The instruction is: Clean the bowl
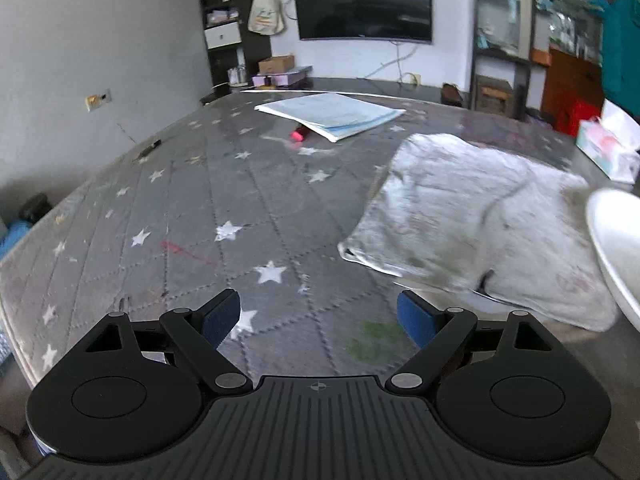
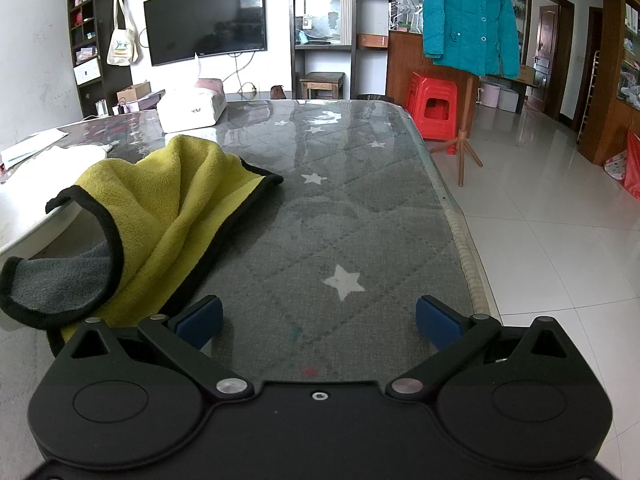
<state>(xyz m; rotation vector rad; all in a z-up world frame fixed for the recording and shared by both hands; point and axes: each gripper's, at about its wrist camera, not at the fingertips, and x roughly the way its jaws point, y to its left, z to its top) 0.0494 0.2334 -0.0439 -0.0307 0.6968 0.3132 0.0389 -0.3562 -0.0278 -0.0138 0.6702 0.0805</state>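
Both tongs spread wide, nothing pinched.
Ahead-right of the left tongs [image 1: 318, 316], a blurred grey cloth [image 1: 472, 224] and edge-cut bowl [image 1: 618, 248] are seen; a yellow cloth [image 2: 160, 216] lies ahead-left of the right tongs [image 2: 319, 322].

L gripper [image 1: 318, 316] hangs over star-print table [image 1: 180, 208], jaws wide apart, nothing btwn blue pads [image 1: 219, 318]. White cloth [image 1: 476, 220] lies crumpled at 2 o'clock. White bowl [image 1: 616, 248] cut off by frame edge at 3 o'clock, overlapping the cloth's far side. Papers [image 1: 332, 114] w/ pink item [image 1: 298, 135] poking out from under them at 12. Tissue box [image 1: 608, 148] beyond cloth, 2 o'clock.
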